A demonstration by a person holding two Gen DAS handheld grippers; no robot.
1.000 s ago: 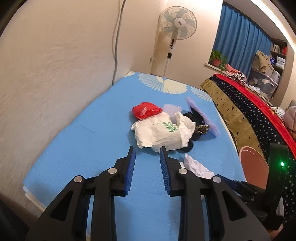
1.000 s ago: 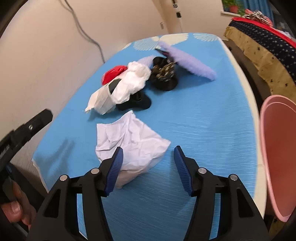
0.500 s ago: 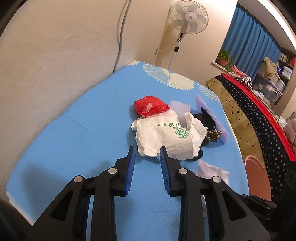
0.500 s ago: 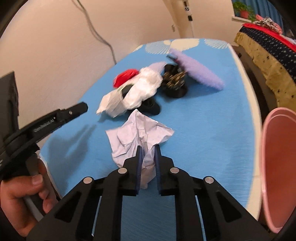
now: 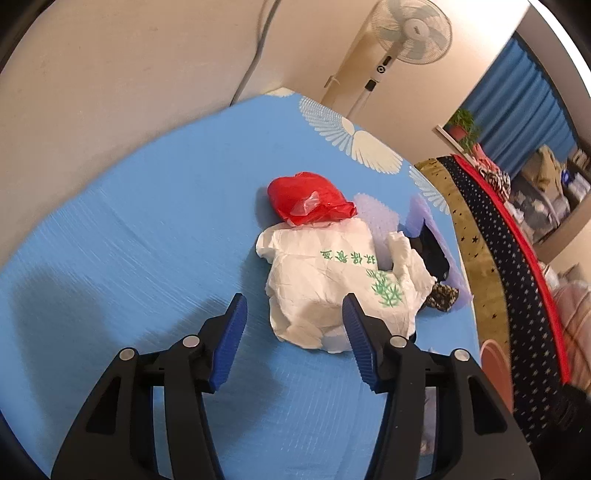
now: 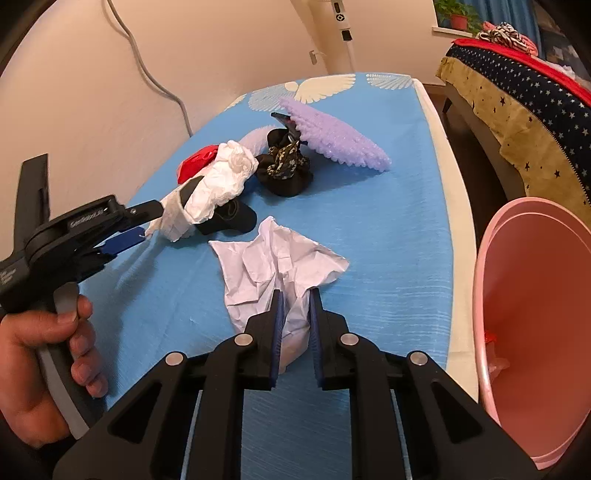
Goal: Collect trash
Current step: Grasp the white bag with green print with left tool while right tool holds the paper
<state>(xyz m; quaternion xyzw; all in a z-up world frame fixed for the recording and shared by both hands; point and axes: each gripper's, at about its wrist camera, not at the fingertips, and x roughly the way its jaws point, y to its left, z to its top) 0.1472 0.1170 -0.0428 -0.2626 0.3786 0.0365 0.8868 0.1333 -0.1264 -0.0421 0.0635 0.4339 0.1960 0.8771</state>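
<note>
A crumpled sheet of white paper (image 6: 273, 266) is pinched between the blue pads of the right tongs (image 6: 295, 328), its lower fold squeezed tight while the rest fans out on the blue ribbed mat (image 6: 388, 236) covering the counter. Just right of that paper, past the counter's edge, a pink plastic bin (image 6: 532, 332) is seen with its mouth tilted toward the camera, something small and red lying inside. Beyond the paper, a white crumpled bag with green print (image 5: 332, 280) is approached by the left tongs (image 5: 293, 332), held in a hand (image 6: 40, 373); the jaws are opening, and the near end of the bag is framed between the pads without being pressed. The red plastic bag (image 5: 308, 197) is found touching the far edge of the white bag. A black cap (image 6: 229, 218) is partly covered by the white bag, just beyond the paper. Farther off, a black cloth with gold pattern (image 6: 284, 166) is seen against a lilac bumpy cushion (image 6: 336, 140). A standing fan (image 5: 410, 33) is seen by the wall beyond the counter.
</note>
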